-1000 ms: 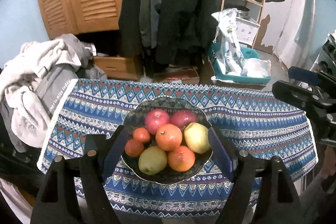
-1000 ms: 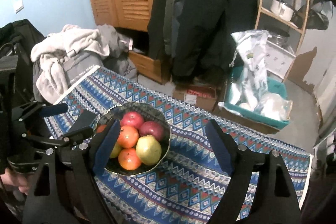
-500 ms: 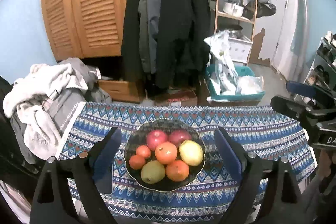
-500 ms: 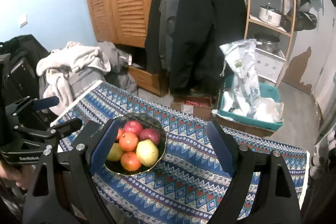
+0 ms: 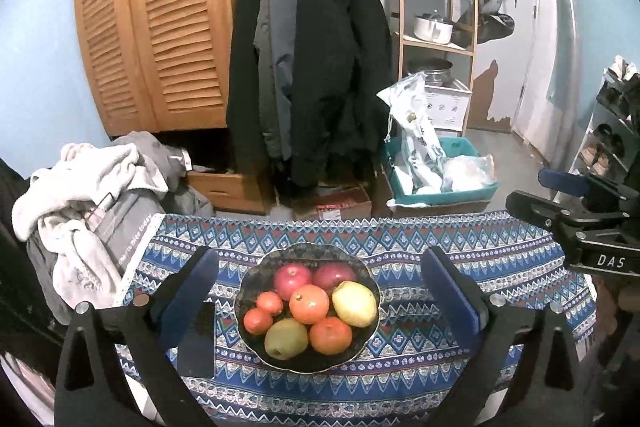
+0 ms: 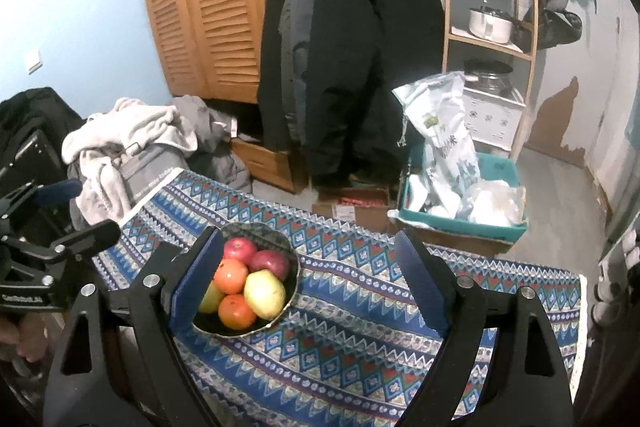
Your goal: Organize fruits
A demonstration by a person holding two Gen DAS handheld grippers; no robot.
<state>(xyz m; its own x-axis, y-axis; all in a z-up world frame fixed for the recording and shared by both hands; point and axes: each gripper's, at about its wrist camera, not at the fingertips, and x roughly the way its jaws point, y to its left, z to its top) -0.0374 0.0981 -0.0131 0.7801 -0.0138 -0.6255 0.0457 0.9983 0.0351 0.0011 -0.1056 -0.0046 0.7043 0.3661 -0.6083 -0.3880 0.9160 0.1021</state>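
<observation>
A dark scalloped bowl [image 5: 308,247] stands on the patterned blue tablecloth [image 5: 480,267]. In it lie two red apples [image 5: 292,279], two oranges [image 5: 309,303], two small tangerines [image 5: 269,303] and two yellow-green pears [image 5: 354,303]. My left gripper [image 5: 318,254] hangs above and in front of the bowl; its jaws are opening and touch nothing. My right gripper [image 6: 308,235] stands open to the right of the bowl [image 6: 294,259], empty, its left finger covering part of the fruit [image 6: 264,293]. Each gripper shows at the edge of the other's view.
A dark flat phone-like thing [image 5: 196,339] lies on the cloth left of the bowl. A heap of clothes [image 5: 88,187] sits at the table's left end. Behind the table are hanging coats [image 5: 312,67], a teal bin [image 5: 440,183] and a wooden shelf [image 5: 436,47].
Both grippers have drawn back and up from the bowl, which now looks smaller and farther. The left jaws have spread much wider. The fruit has not moved.
</observation>
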